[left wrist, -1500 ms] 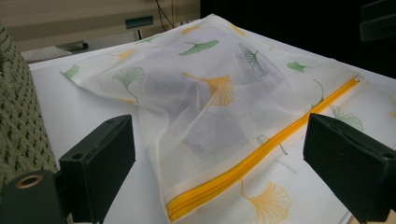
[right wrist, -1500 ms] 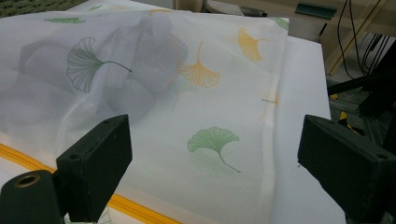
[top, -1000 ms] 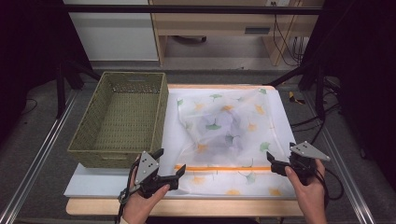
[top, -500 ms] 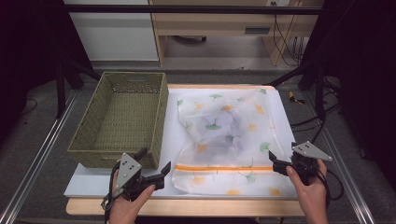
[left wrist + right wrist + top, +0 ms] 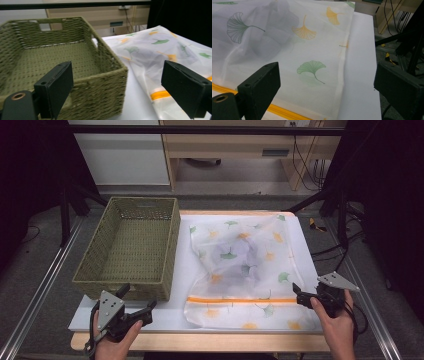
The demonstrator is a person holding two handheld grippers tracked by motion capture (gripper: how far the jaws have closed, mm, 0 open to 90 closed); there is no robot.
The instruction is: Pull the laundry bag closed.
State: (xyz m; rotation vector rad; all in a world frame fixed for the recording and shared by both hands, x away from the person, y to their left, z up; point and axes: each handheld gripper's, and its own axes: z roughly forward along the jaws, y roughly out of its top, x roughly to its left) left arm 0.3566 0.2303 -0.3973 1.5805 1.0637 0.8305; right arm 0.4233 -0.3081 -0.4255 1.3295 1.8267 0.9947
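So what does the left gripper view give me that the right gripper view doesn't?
Left gripper view: the green woven basket, standing beside the bag and nothing lying in it. Right gripper view: the bag's right edge against the white table, plus cables on the floor. Both: the leaf-print mesh bag with its orange zip, and each claw's jaws wide open, gripping nothing.

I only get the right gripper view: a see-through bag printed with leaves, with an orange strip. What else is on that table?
Observer: A green woven basket stands left of the bag.
Operator: Do they touch?
Observer: No, a strip of white table shows between them.
Operator: And the other gripper?
Observer: The left gripper is at the basket's near corner, jaws open, holding nothing.
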